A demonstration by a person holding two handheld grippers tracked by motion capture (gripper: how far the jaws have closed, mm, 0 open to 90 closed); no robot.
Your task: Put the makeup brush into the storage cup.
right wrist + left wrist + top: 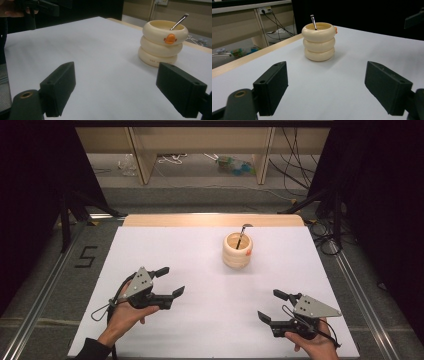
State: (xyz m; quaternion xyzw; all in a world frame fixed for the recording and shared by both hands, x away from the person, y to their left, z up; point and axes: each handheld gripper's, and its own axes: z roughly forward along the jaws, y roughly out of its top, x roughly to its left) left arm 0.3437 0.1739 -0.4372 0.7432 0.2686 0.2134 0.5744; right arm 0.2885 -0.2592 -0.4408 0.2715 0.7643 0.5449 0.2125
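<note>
A cream cup shaped like three stacked rings stands upright on the white table, right of centre toward the back. A metal handle leans out of its mouth. The left gripper view shows the cup straight ahead with its handle. In the right gripper view the cup sits at the right with an orange mark. My left gripper hovers open at the front left, well short of the cup. My right gripper is open at the front right, holding nothing.
A wooden strip runs along the table's far edge. Behind it are shelf legs, cables and litter on the floor. Metal rails flank the table, and a "5" is marked on the floor at left.
</note>
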